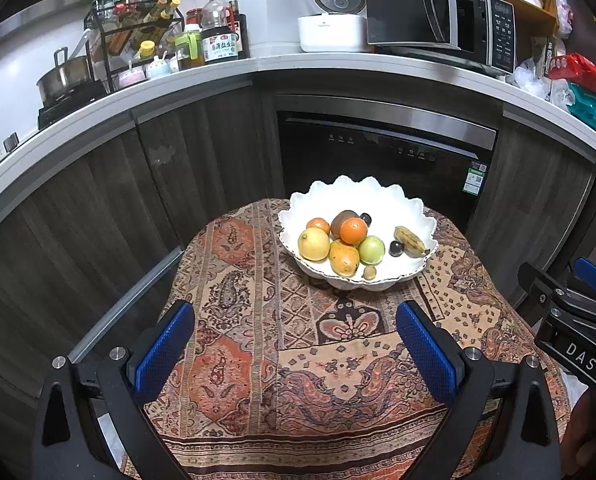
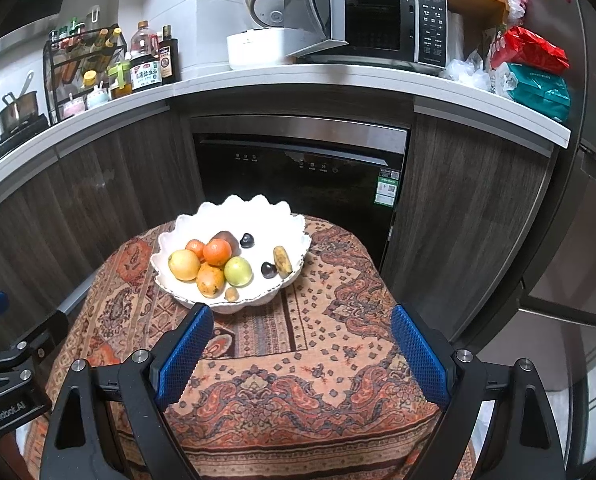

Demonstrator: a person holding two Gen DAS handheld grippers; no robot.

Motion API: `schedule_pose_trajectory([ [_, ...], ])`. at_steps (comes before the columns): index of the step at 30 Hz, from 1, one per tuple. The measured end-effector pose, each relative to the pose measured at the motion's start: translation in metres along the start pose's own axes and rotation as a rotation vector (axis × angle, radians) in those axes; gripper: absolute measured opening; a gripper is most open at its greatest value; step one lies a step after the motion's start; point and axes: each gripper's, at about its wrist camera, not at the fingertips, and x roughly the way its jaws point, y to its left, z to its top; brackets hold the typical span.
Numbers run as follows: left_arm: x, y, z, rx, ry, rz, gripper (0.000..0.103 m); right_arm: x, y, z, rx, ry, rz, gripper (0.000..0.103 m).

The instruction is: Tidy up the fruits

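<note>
While both tools, left point(image 1: 296, 356) and right point(image 2: 298, 354), are hovering wide open and empty, all fruits point(image 1: 348, 244) are seemingly lying in the bowl point(image 1: 402, 204) on the tabletop point(image 1: 258, 360), suggesting little is remaining.

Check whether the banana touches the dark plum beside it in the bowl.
Apart. The right wrist view shows a strip of white bowl between the banana and the dark plum.
</note>
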Motion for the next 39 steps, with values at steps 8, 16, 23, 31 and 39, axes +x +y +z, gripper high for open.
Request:
schedule_pose_trajectory([
  [8,-0.0019,0.0008,-0.0001,-0.001,-0.005,-0.004,0.102,-0.0001,-0.0001,-0.0004,0.0,-0.001,0.002,0.091],
  [16,-0.0022,0.0009,-0.0002,-0.003,-0.002,-0.004,0.102,-0.0001,0.0001,-0.0009,0.001,0.0,0.001,0.091],
  [23,-0.0024,-0.0002,-0.0003,-0.004,0.001,-0.001,0.102,0.0,-0.0002,-0.0011,0.001,0.002,0.002,0.091],
  [31,0.0003,-0.0011,-0.002,-0.013,0.014,-0.001,0.102,0.0003,-0.0008,-0.0017,0.002,0.005,0.003,0.091],
  [39,0.0042,-0.0006,-0.0038,-0.017,0.021,0.002,0.102,0.0039,0.0005,-0.0035,0.0,0.018,0.004,0.091],
])
